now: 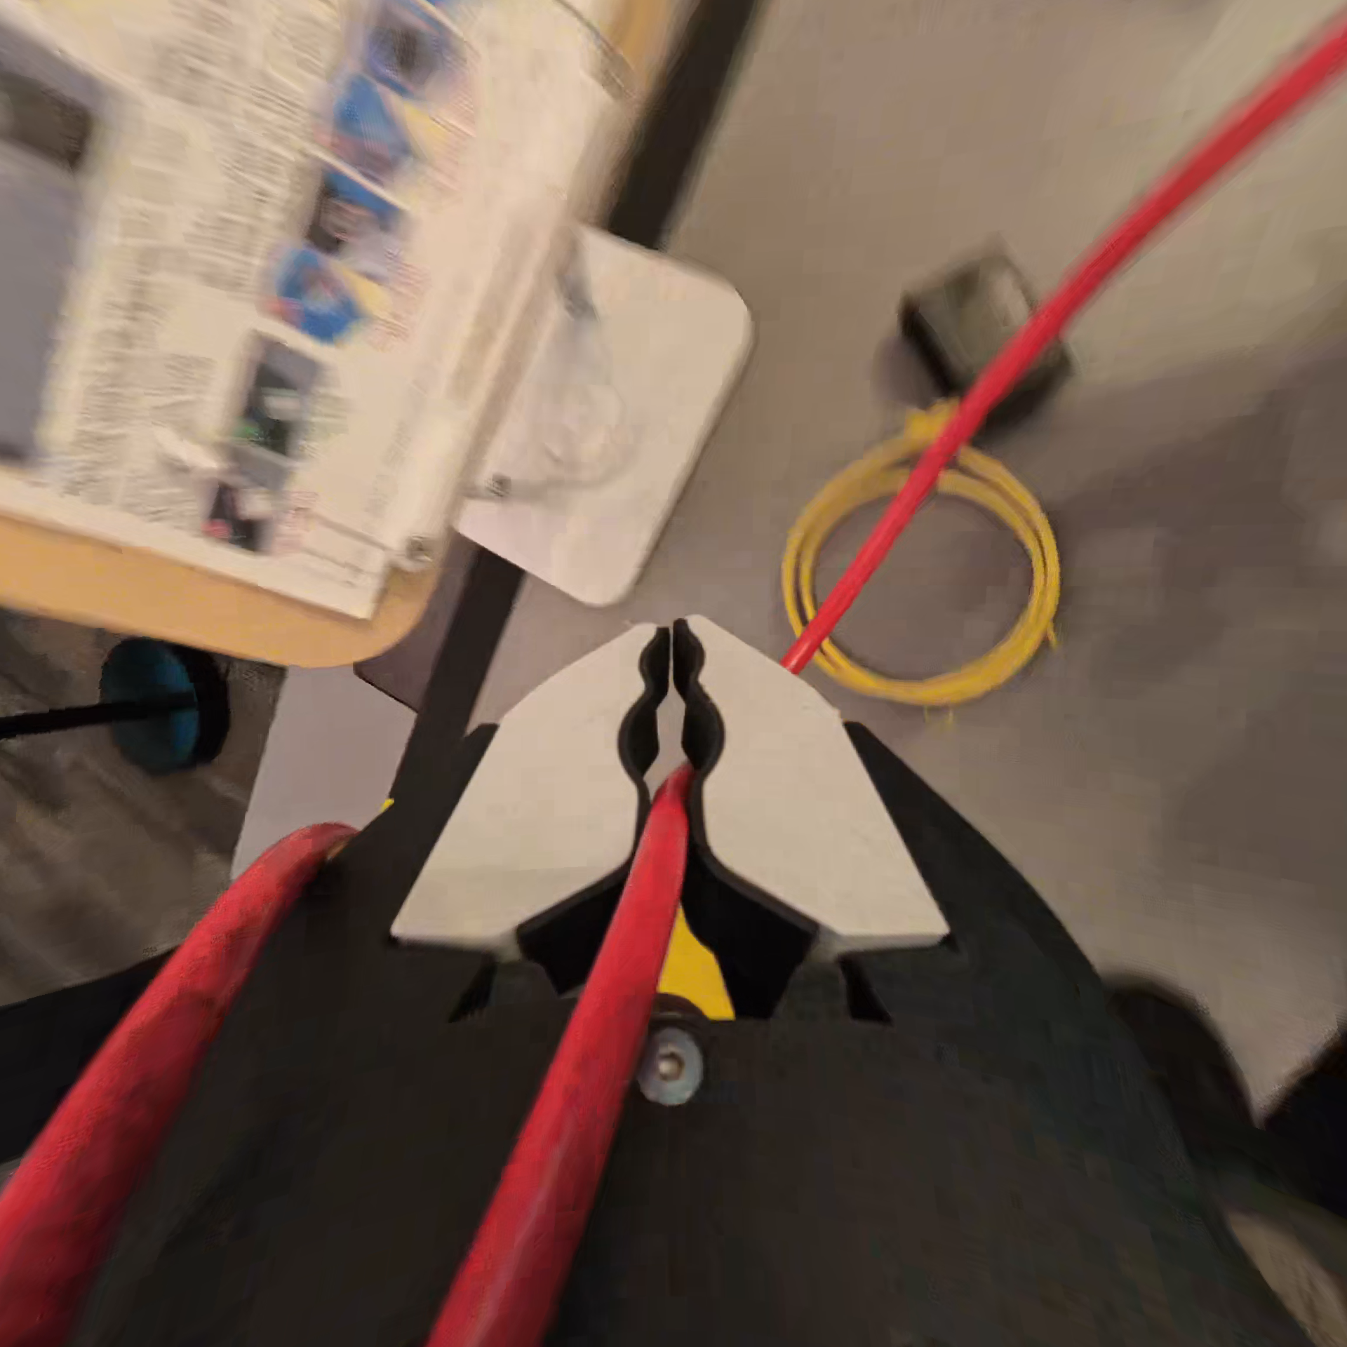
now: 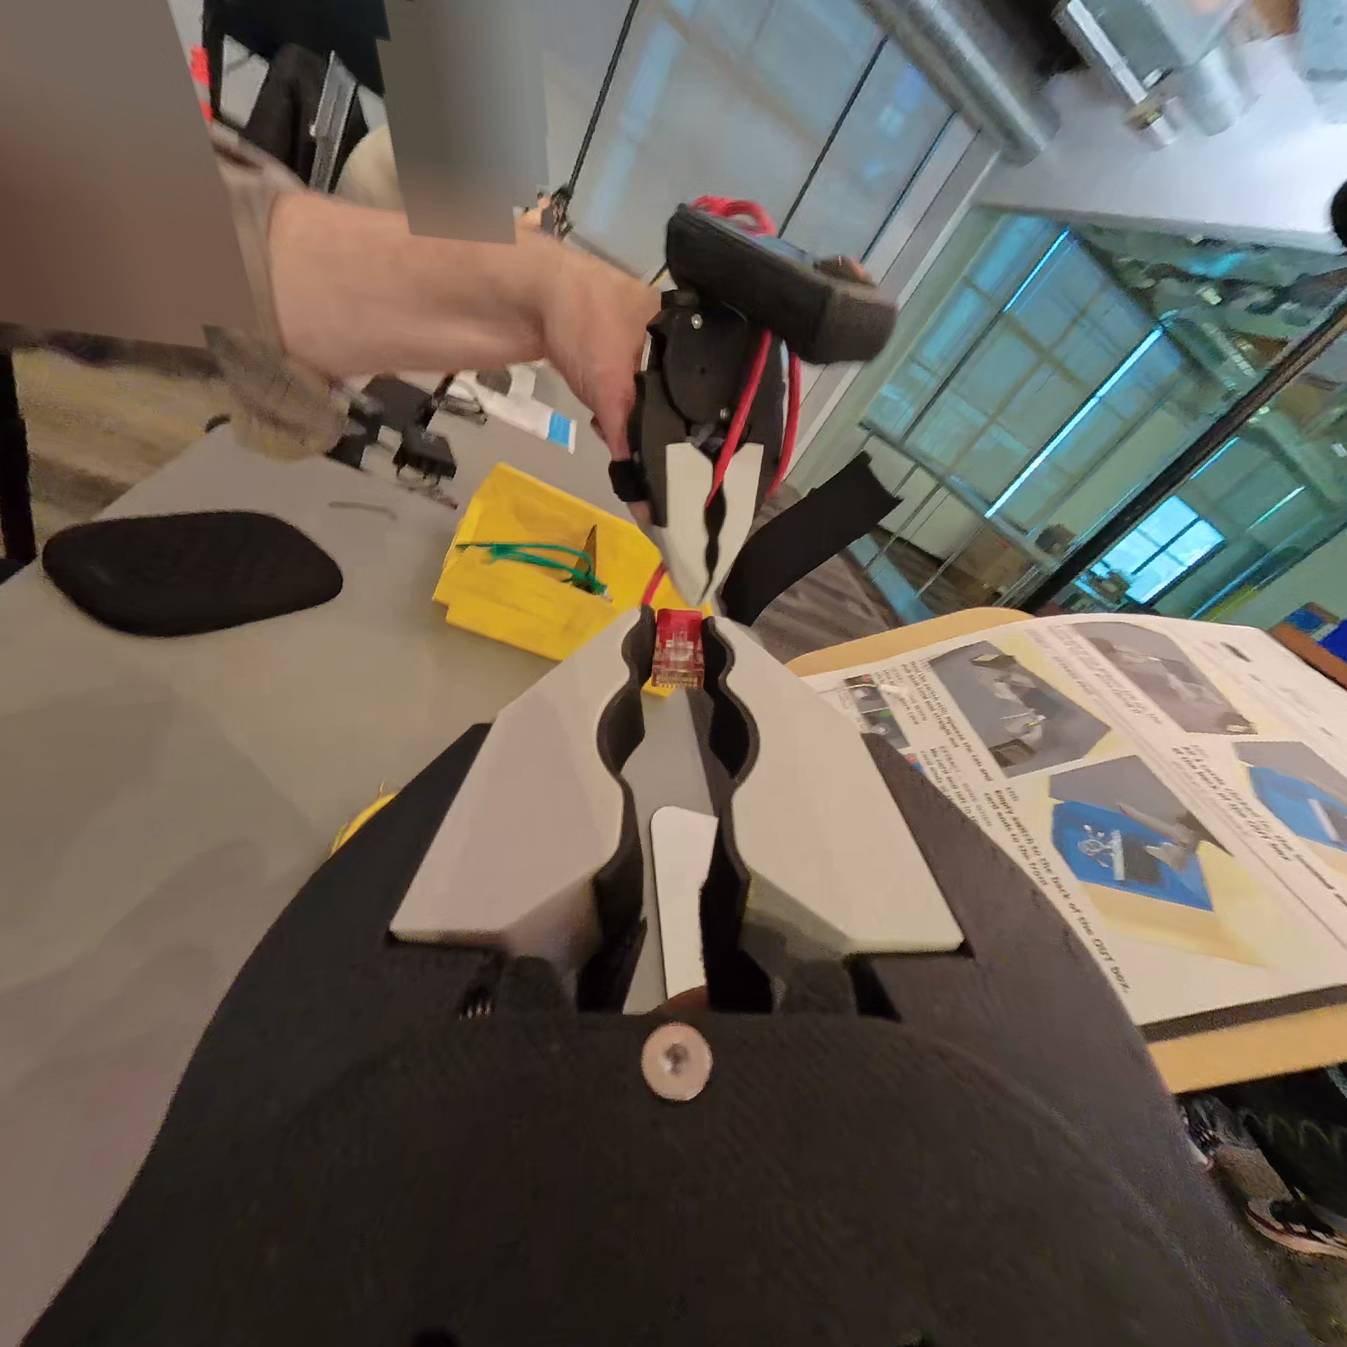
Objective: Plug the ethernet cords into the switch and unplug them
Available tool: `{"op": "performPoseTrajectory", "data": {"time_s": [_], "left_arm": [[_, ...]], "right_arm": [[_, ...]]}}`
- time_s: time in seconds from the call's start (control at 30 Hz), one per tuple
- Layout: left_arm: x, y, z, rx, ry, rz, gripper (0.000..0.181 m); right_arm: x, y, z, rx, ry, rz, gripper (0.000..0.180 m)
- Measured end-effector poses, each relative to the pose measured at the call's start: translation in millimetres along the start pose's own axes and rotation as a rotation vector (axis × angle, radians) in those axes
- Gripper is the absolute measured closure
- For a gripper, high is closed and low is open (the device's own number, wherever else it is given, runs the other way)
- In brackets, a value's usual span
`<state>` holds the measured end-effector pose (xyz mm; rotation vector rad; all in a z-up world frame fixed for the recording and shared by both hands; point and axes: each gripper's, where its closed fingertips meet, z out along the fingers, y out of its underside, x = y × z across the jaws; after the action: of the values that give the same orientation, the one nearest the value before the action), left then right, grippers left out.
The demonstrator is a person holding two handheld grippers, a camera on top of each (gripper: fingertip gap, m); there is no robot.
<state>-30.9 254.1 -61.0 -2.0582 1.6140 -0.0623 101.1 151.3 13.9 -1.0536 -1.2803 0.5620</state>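
In the right wrist view my right gripper point(image 2: 676, 641) is shut on the red ethernet plug point(image 2: 678, 652), whose clear end faces the camera. My left gripper point(image 2: 703, 579), held by a hand, hangs tip-down just above that plug and is shut on the red cord point(image 2: 743, 408). In the left wrist view, my left gripper point(image 1: 670, 634) is closed, with the red cord point(image 1: 641, 911) running through the jaws and away to the upper right. A coiled yellow cord point(image 1: 920, 576) lies on the grey table. A small dark box point(image 1: 984, 328), blurred, sits beyond it.
A wooden board with a printed instruction sheet point(image 2: 1093, 787) lies at the right. A yellow bin point(image 2: 532, 576) with a green wire stands on the grey table point(image 2: 182, 765). A black pad point(image 2: 189, 568) is at the left. A white rounded plate point(image 1: 627, 437) lies below the left gripper. The gap from one gripper's tips to the other's is roughly 20 centimeters.
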Motion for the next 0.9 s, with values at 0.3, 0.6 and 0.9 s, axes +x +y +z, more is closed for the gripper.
{"op": "performPoseTrajectory", "data": {"time_s": [0.3, 0.6, 0.9], "left_arm": [[105, 82, 77, -0.449, 0.412, 0.327, 0.179], [128, 93, 107, -0.04, 0.644, -0.086, 0.173], [155, 100, 102, 0.14, 1.007, -0.315, 0.107]], "right_arm": [[-58, 25, 49, -0.087, -0.306, 0.022, 0.169], [-65, 61, 69, -0.13, -0.38, 0.116, 0.17], [-61, 88, 69, -0.183, -0.391, 0.182, 0.17]]}}
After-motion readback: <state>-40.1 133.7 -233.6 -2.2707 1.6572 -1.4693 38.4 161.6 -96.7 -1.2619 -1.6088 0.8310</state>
